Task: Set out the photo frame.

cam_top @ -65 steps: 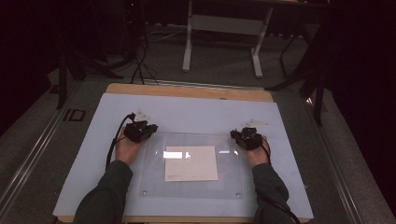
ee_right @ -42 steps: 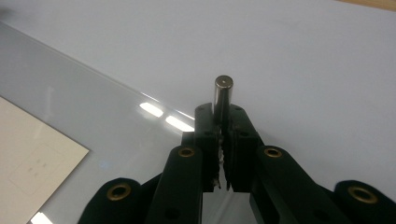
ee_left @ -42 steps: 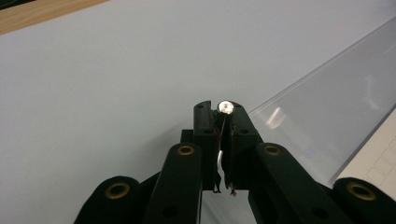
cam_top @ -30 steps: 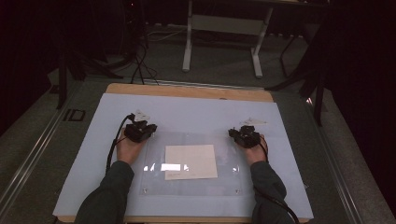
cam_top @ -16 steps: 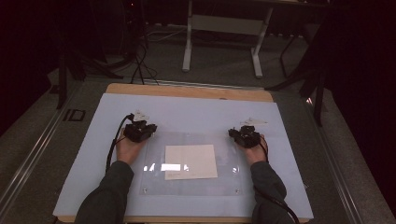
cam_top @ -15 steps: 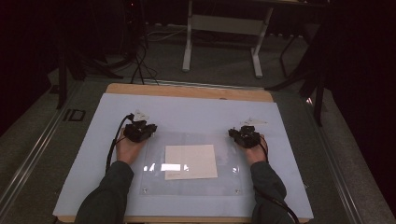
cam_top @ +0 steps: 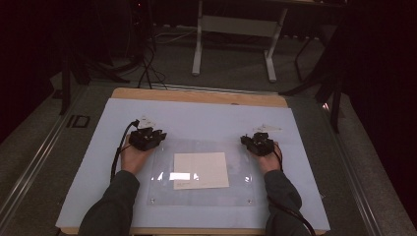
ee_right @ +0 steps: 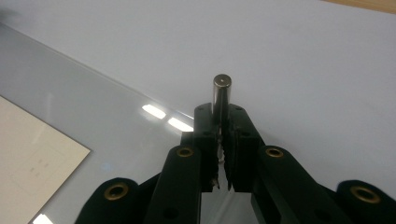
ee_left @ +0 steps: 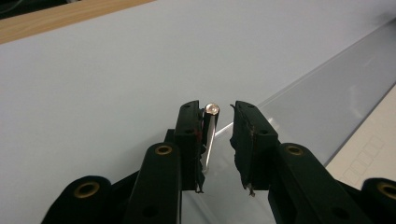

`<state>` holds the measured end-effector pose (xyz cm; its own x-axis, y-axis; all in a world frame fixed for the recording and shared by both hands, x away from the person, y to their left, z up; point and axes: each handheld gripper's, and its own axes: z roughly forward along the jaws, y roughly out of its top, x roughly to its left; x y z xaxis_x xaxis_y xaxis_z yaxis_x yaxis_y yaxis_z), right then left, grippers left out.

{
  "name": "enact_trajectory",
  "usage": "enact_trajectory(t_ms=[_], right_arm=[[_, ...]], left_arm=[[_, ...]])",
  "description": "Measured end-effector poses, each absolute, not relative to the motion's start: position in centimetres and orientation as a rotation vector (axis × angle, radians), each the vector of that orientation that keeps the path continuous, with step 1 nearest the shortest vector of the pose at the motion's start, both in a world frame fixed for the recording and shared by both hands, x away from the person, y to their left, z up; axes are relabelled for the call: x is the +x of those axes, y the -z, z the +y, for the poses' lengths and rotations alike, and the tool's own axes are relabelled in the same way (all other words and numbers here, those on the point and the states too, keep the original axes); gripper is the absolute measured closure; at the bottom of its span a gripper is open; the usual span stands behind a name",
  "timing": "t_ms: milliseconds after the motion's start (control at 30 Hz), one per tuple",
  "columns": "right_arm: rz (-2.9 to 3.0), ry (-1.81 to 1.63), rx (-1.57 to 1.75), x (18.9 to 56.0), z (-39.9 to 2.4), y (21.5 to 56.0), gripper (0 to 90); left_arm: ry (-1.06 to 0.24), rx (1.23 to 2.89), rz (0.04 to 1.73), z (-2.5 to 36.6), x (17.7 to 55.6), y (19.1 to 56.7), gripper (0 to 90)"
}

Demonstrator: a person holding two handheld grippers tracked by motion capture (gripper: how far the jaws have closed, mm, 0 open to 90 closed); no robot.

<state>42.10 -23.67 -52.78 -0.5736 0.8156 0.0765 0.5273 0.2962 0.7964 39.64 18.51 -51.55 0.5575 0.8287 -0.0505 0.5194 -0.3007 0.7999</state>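
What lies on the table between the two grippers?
In the high view, between left gripper and right gripper lies a clear plastic sheet over a cream paper.

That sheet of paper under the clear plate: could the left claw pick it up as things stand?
Probably not. The paper seems to lie beneath the clear plate, which covers it fully. The left claw sits at the plate's far left corner, jaws just opening beside a metal pin.
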Motion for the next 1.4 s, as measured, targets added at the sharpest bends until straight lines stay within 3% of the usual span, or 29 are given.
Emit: enact_trajectory(t_ms=[567, 1400], right_arm=[[2.233, -1.208, 1.151, 42.2, -24.1, 51.2, 81.9], [2.244, -1.219, 1.174, 42.5, -24.1, 51.2, 84.3]], left_arm=[[-0.497, 1.963, 1.084, 19.1, 39.6, 50.8, 82.2], [-0.465, 1.947, 1.088, 19.1, 40.0, 51.3, 84.7]])
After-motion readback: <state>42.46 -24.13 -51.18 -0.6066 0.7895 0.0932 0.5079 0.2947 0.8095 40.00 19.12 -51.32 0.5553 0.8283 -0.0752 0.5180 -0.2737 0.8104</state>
